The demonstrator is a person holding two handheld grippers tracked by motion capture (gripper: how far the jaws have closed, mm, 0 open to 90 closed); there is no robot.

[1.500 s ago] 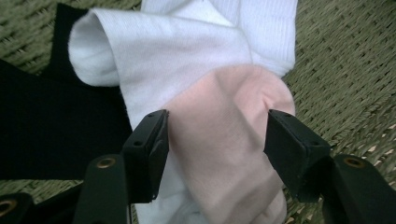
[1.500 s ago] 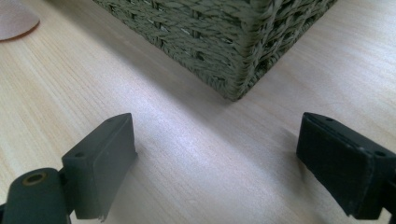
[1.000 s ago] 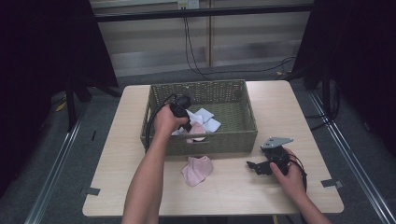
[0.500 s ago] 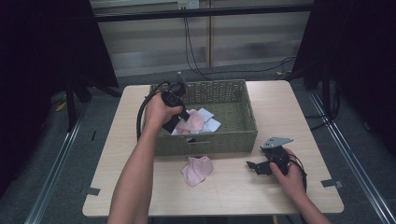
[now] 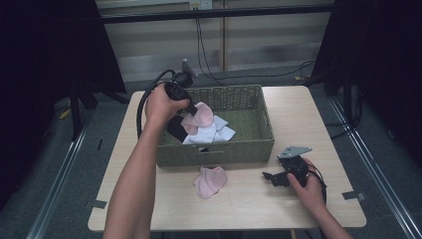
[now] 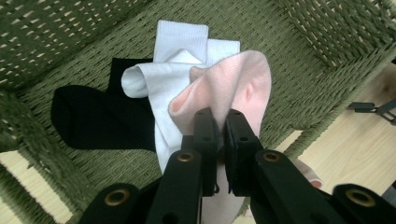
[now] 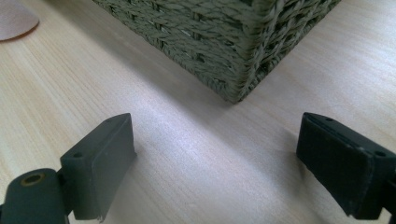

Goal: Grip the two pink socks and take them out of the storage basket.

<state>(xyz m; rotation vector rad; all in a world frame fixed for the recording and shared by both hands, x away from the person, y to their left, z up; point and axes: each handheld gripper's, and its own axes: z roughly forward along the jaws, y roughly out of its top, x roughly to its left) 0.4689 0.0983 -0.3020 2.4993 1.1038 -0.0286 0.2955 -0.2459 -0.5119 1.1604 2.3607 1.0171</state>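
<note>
Up over the woven green basket (image 5: 259, 142), a pink sock (image 6: 233, 93) hangs pinched between the closed jaws of the left gripper (image 6: 217, 116), the fabric drooping from the pads toward the basket floor. Seen from the high view, that sock (image 5: 199, 115) sits just above the basket's left half, with the left gripper (image 5: 191, 110) angled down and to the right from the person's left hand (image 5: 159, 105), whose forearm reaches up from the bottom edge. Beneath the held sock, inside the basket, lies a folded white sock (image 6: 163, 79), partly overlapping a black sock (image 6: 88, 119) that rests flat against the basket bottom toward the left wall. A cable (image 5: 144, 99) loops out from the left gripper beside the hand. Outside the basket, on the wooden table (image 5: 249, 206), a second pink sock (image 5: 209, 181) lies crumpled just in front of the basket's near wall. Farther right on the table, the right gripper (image 5: 271, 178) rests low in the person's right hand (image 5: 308, 186), with a grey three-cornered plate (image 5: 293, 151) on top. Its jaws stand wide apart with nothing between them, and the right gripper view looks along them at the basket's near corner (image 7: 238, 88) and bare table (image 7: 196, 163).
</note>
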